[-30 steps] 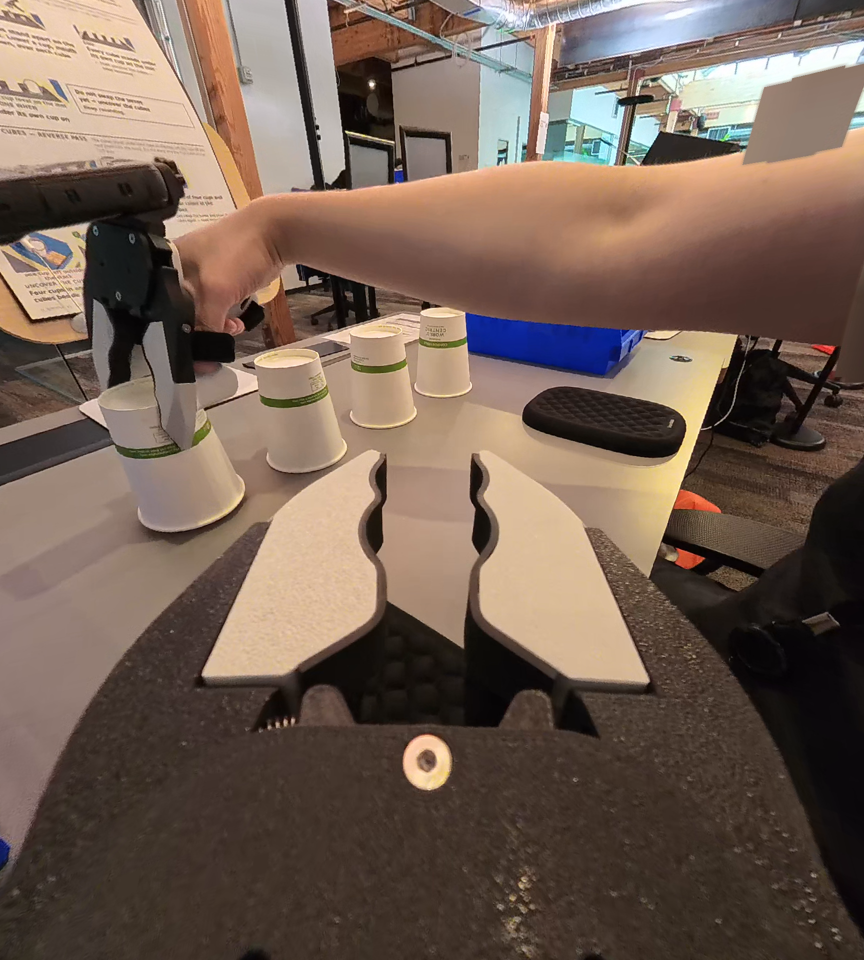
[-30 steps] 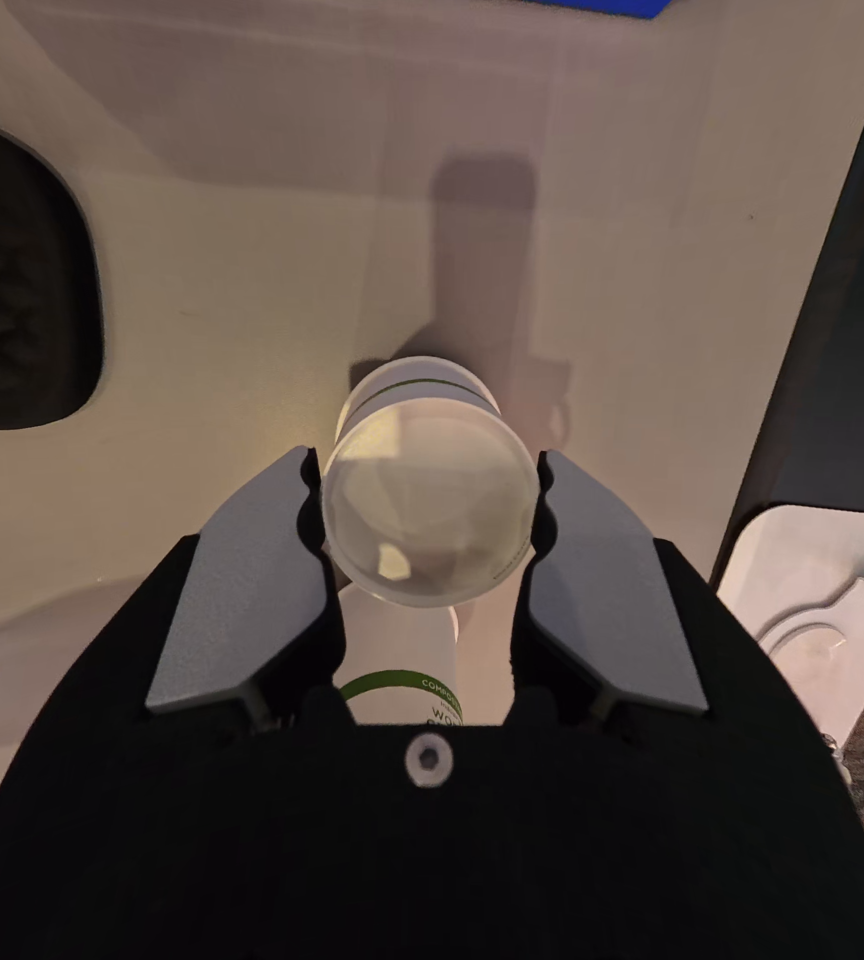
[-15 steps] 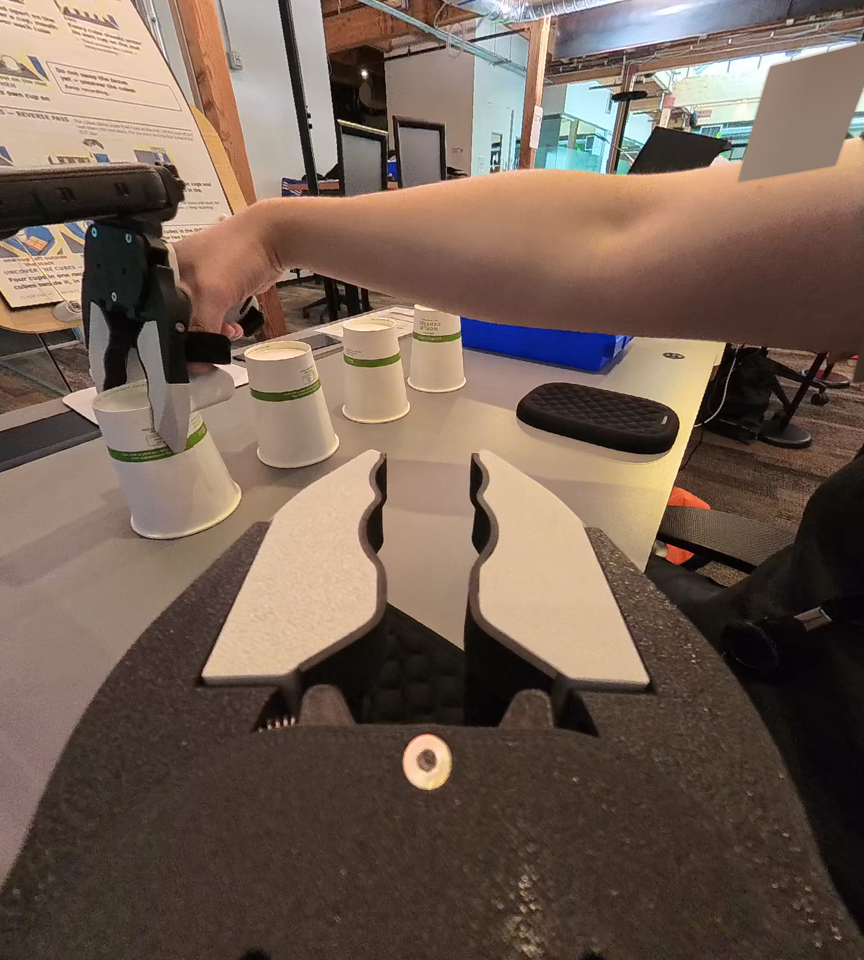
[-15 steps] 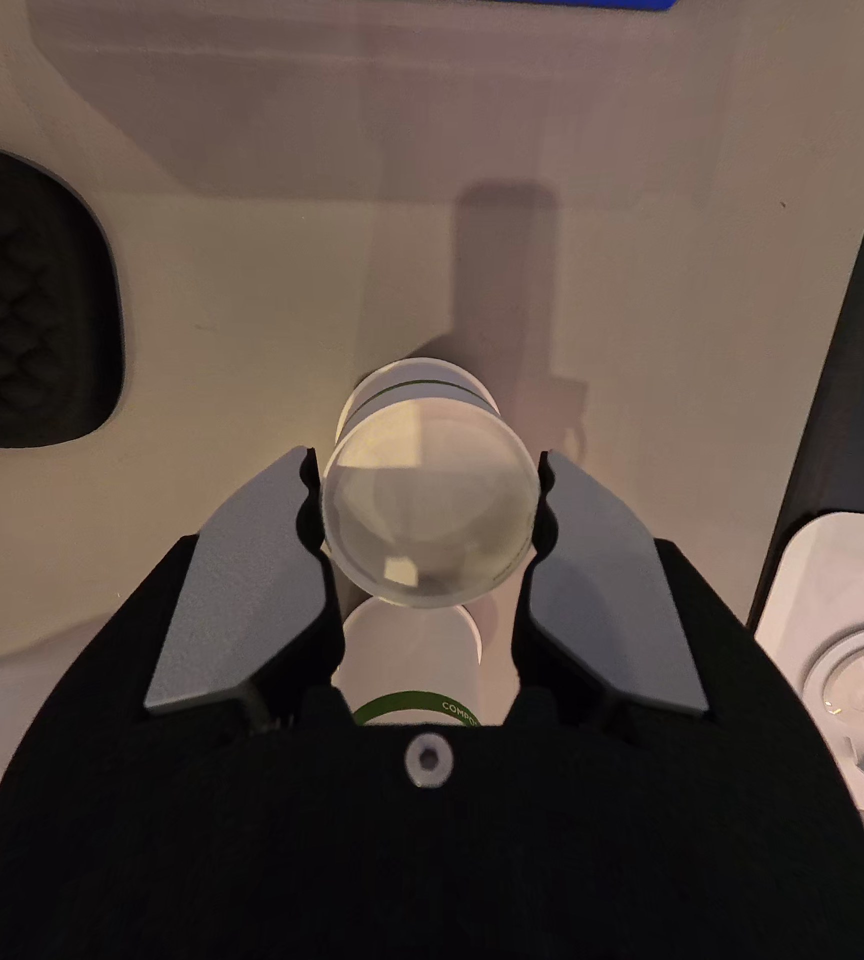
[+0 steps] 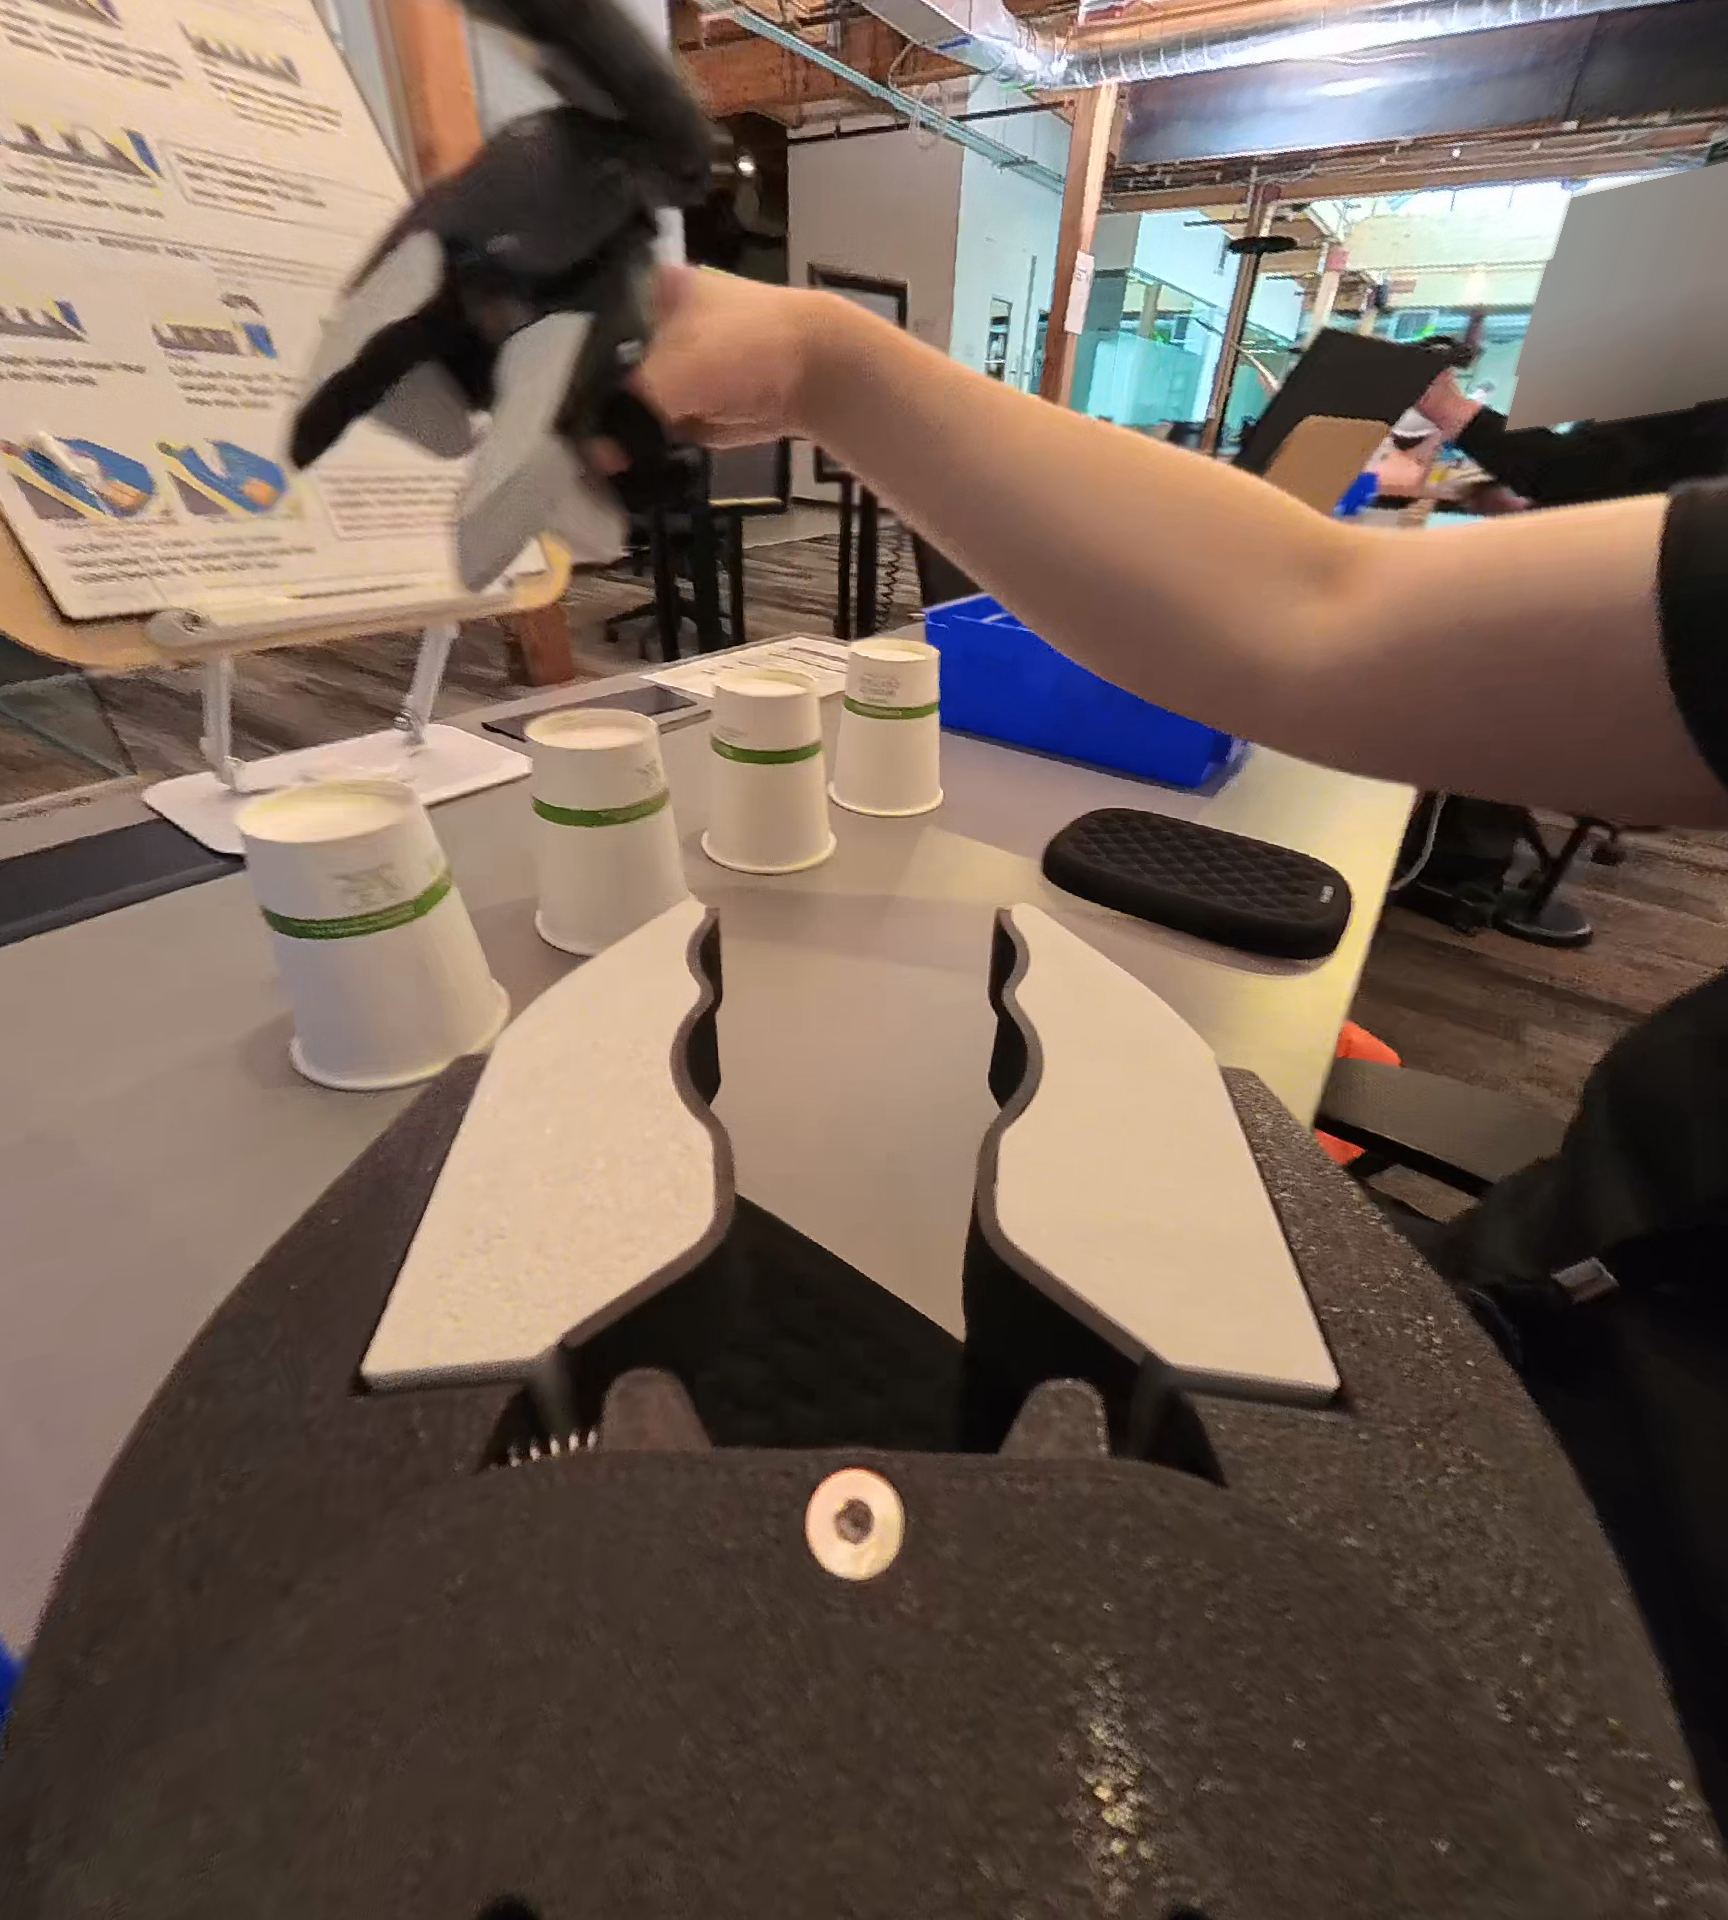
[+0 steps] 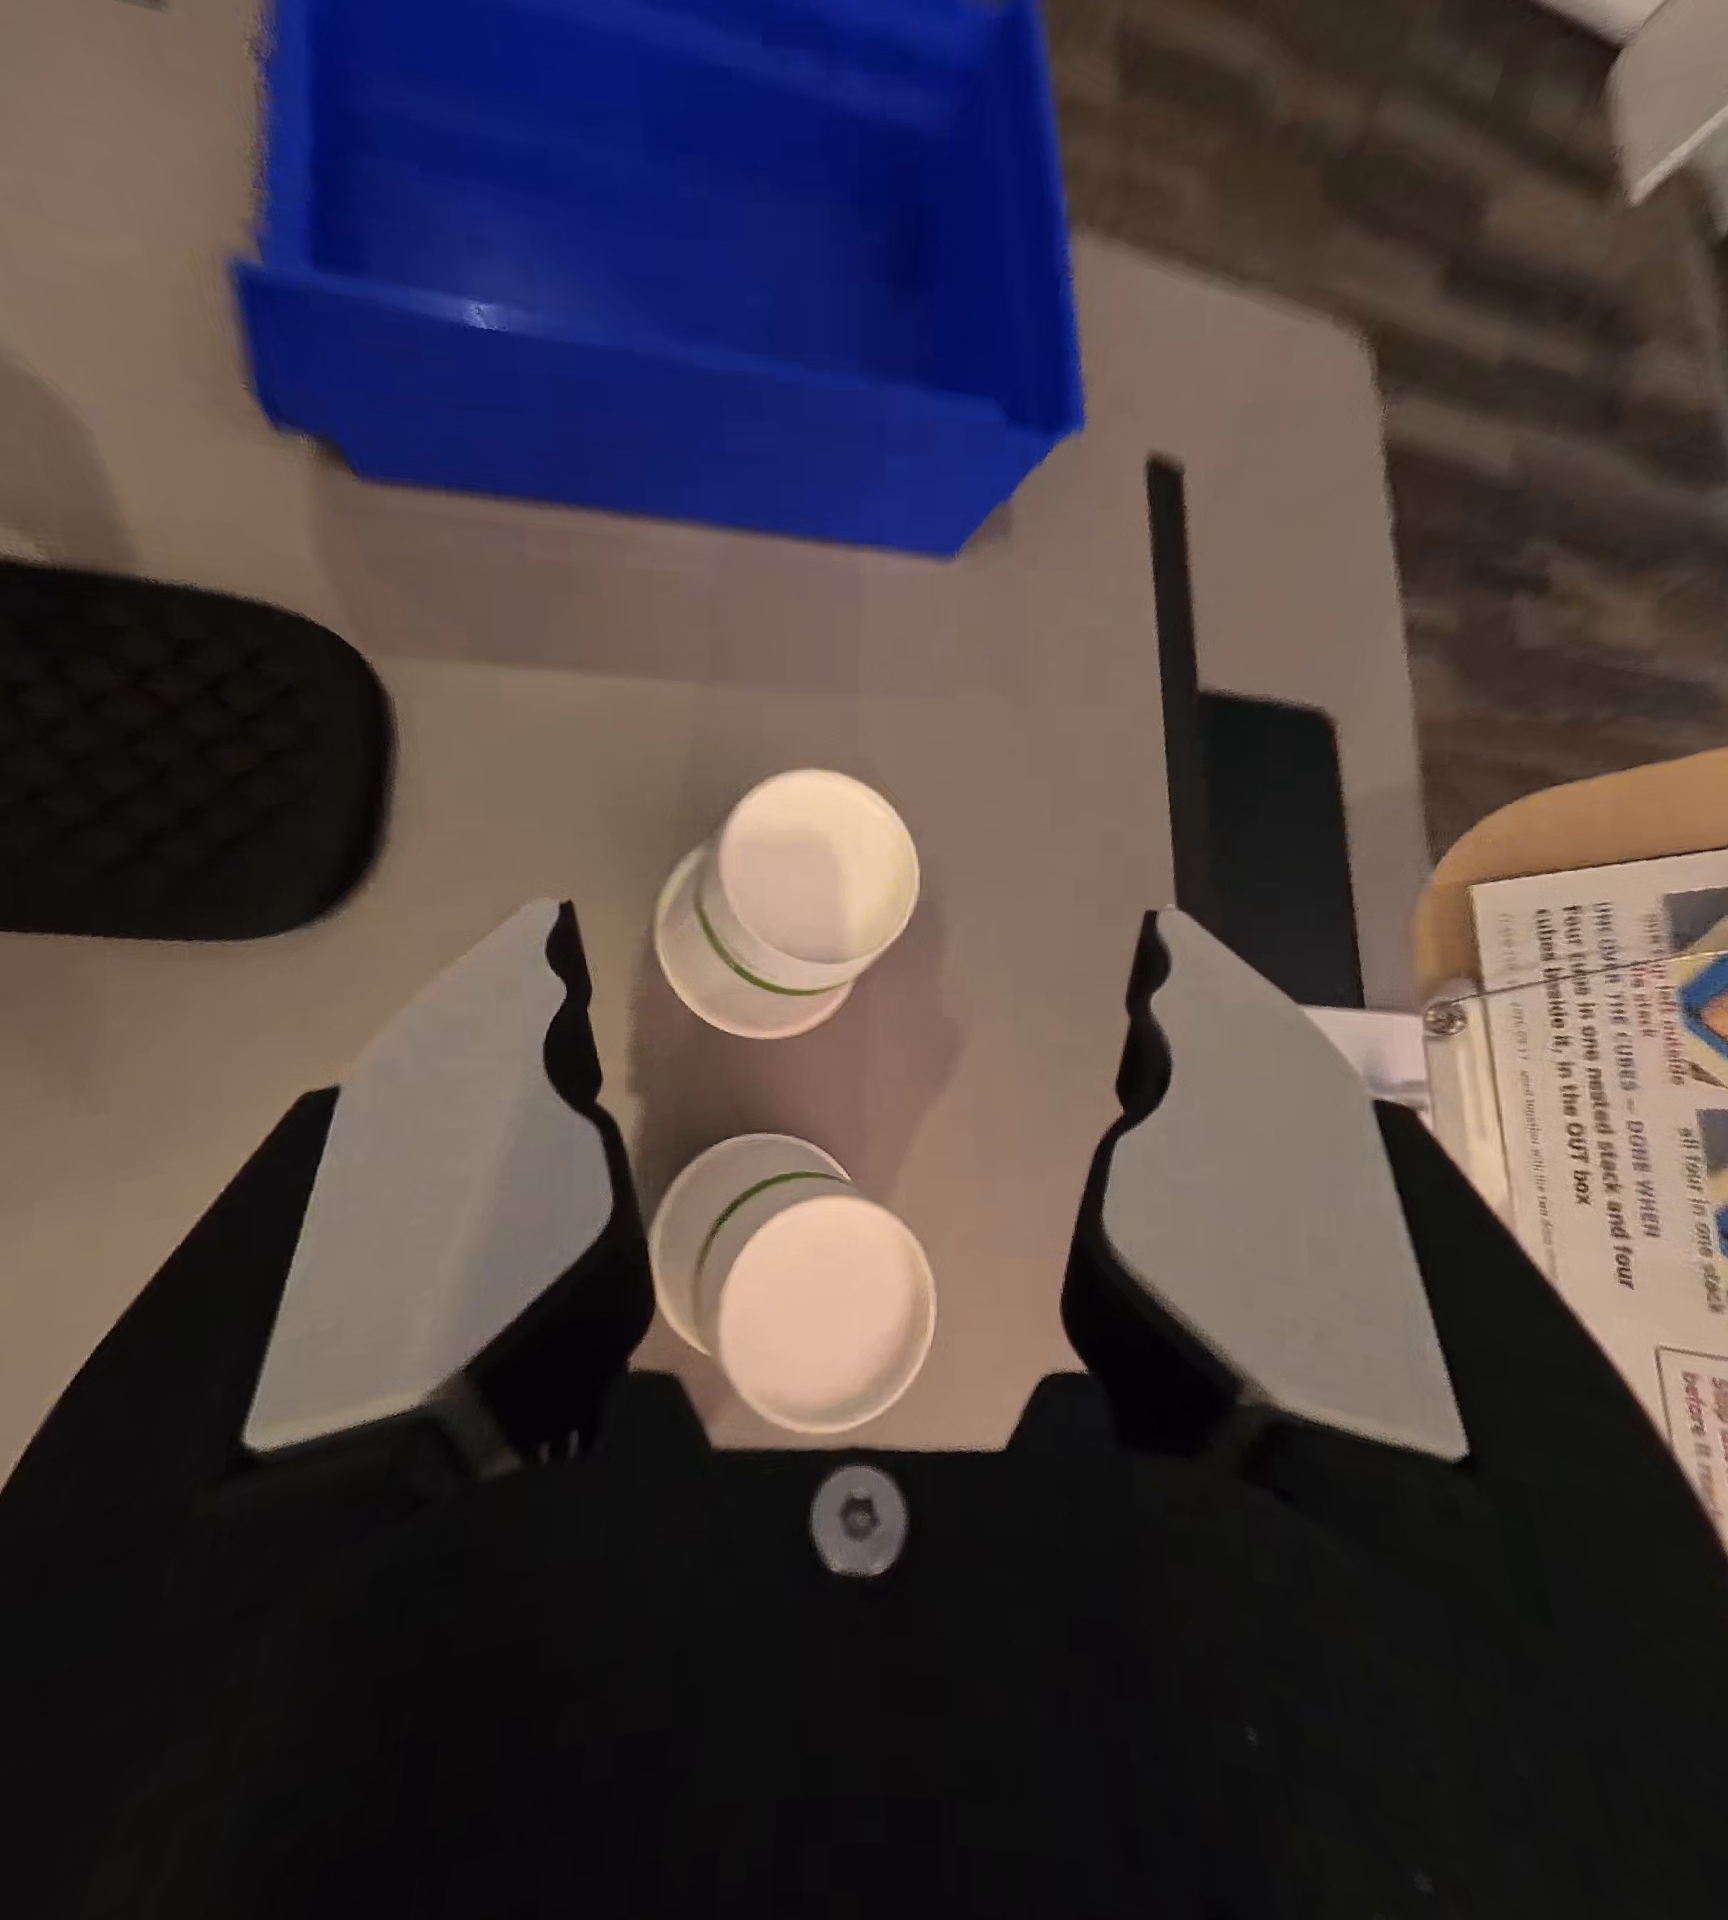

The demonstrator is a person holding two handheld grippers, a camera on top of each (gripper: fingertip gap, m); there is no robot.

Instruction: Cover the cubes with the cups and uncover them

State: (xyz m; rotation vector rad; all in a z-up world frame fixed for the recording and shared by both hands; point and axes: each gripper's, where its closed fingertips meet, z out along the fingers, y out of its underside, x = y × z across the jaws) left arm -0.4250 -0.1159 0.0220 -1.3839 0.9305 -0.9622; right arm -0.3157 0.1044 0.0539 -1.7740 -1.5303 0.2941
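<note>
Several white paper cups with green bands stand upside down in a row on the grey table (image 5: 112,1195). The nearest cup (image 5: 372,935) is at the left, then a second cup (image 5: 605,831), and more cups behind it. No cube shows. My right gripper (image 5: 424,457) is blurred, open and empty, raised high above the nearest cup. In the right wrist view, the right gripper (image 6: 855,920) looks down on two cups (image 6: 787,904) (image 6: 798,1278) from above, apart from both. My left gripper (image 5: 855,935) is open and empty, low over the table to the right of the row.
A blue bin (image 6: 652,291) stands at the far end of the row, also in the left wrist view (image 5: 1068,707). A black padded rest (image 5: 1198,883) lies near the table's right edge. An instruction board (image 5: 112,312) on a stand rises behind the cups. A person's forearm (image 5: 1203,623) crosses above.
The right gripper let go of the nearest cup, opened wide and rose up and away. The cup stays upside down on the table. The left jaws opened wider.
</note>
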